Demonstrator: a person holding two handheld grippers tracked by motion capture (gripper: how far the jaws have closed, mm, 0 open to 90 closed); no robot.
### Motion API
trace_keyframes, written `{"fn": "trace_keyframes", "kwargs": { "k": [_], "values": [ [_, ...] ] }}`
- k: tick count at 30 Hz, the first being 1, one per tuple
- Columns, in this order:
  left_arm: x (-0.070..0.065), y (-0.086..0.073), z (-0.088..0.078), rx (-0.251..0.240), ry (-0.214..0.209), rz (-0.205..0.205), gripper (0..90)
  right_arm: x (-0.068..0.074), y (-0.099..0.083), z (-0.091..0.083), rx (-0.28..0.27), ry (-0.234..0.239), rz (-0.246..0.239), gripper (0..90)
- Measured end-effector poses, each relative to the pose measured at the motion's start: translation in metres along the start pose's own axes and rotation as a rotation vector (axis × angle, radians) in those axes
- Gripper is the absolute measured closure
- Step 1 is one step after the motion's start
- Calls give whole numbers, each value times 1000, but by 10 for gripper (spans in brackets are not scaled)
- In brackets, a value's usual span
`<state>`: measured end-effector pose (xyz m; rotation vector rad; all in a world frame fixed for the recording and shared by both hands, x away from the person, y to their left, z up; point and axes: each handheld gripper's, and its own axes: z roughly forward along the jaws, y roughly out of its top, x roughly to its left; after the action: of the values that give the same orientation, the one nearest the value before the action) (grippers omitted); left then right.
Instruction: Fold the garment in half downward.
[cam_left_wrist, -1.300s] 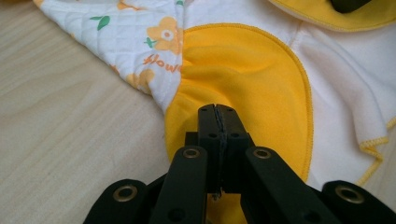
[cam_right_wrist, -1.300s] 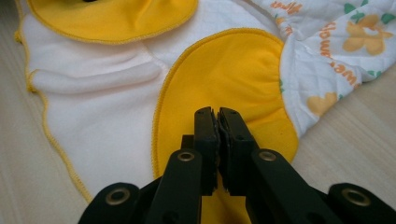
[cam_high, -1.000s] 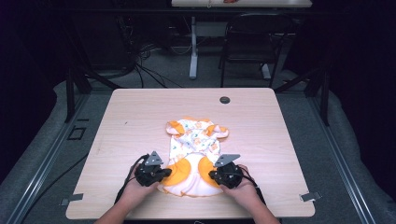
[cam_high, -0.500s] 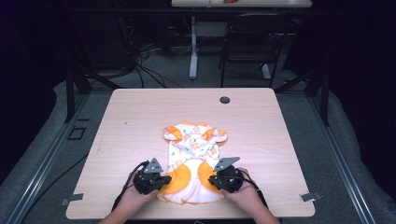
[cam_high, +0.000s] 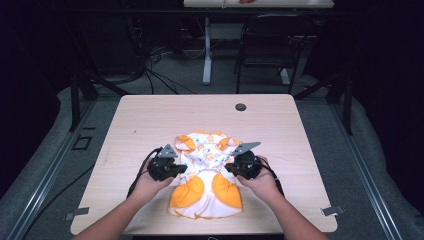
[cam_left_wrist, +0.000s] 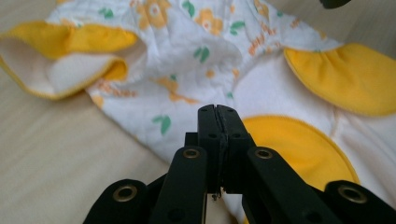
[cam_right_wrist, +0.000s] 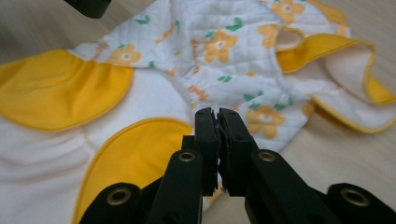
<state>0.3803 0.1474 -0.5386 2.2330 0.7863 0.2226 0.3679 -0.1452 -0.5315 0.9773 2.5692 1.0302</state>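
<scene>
On the near half of the light wooden table (cam_high: 150, 120) a small quilted white baby garment with orange flower print and plain orange patches (cam_high: 206, 172) is lain, crumpled, partly folded over itself. It is flanked by both grippers: left gripper (cam_high: 176, 169) at its left edge, right gripper (cam_high: 231, 167) at its right edge. In each gripper view the jaws are seen clenched, with fabric edge apparently pinched between them; how much cloth is caught cannot be confirmed, since the pads are hidden by the jaws themselves. The right jaws have just been closing further.

Handling judged: light, soft, limp, no stiffness, not fragile. Sag and bunching are to be expected when lifted. Slip risk on a thin pinch. Best held at the bound orange-trimmed edges or seams, two points well apart, so the cloth is kept spread.
</scene>
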Motion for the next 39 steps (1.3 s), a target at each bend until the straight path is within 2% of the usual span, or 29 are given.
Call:
{"fn": "trace_keyframes", "kwargs": {
  "k": [1, 2, 5, 8, 9, 10, 13, 16, 17, 22, 28, 32, 33, 36, 39],
  "values": [
    [6, 11, 6, 3, 10, 3, 888, -9, 7, 5, 5, -18, 4, 866],
    [6, 11, 6, 3, 10, 3, 886, -9, 7, 5, 5, -18, 4, 866],
    [20, 25, 21, 18, 29, -6, 887, -25, 19, 14, 16, -24, 14, 866],
    [26, 27, 29, 25, 26, -1, 891, -30, 23, 21, 23, -38, 8, 869],
    [28, 27, 33, 33, 25, 0, 894, -34, 23, 30, 37, -33, 19, 871],
    [29, 26, 37, 45, 33, 2, 894, -34, 23, 30, 37, -33, 19, 871],
    [31, 22, 51, 74, 41, 1, 896, -36, 19, 47, 90, -30, -1, 879],
    [32, 20, 55, 92, 46, 12, 897, -35, 17, 53, 101, -24, 1, 887],
    [31, 19, 57, 102, 41, 19, 898, -35, 15, 57, 116, -23, -19, 894],
    [30, 17, 56, 102, 37, 16, 899, -35, 14, 56, 115, -4, -7, 896],
    [25, 11, 51, 106, 12, 15, 899, -31, 12, 52, 147, 33, -23, 897],
    [23, 11, 47, 130, 0, 29, 898, -26, 13, 48, 172, 46, -43, 893],
    [26, 13, 44, 126, -3, 34, 897, -26, 17, 43, 147, 45, -43, 893],
    [30, 19, 40, 116, 8, 30, 896, -28, 23, 39, 135, 33, -51, 892],
    [41, 36, 34, 85, 7, 9, 892, -37, 39, 35, 125, 1, -54, 890]
  ]
}}
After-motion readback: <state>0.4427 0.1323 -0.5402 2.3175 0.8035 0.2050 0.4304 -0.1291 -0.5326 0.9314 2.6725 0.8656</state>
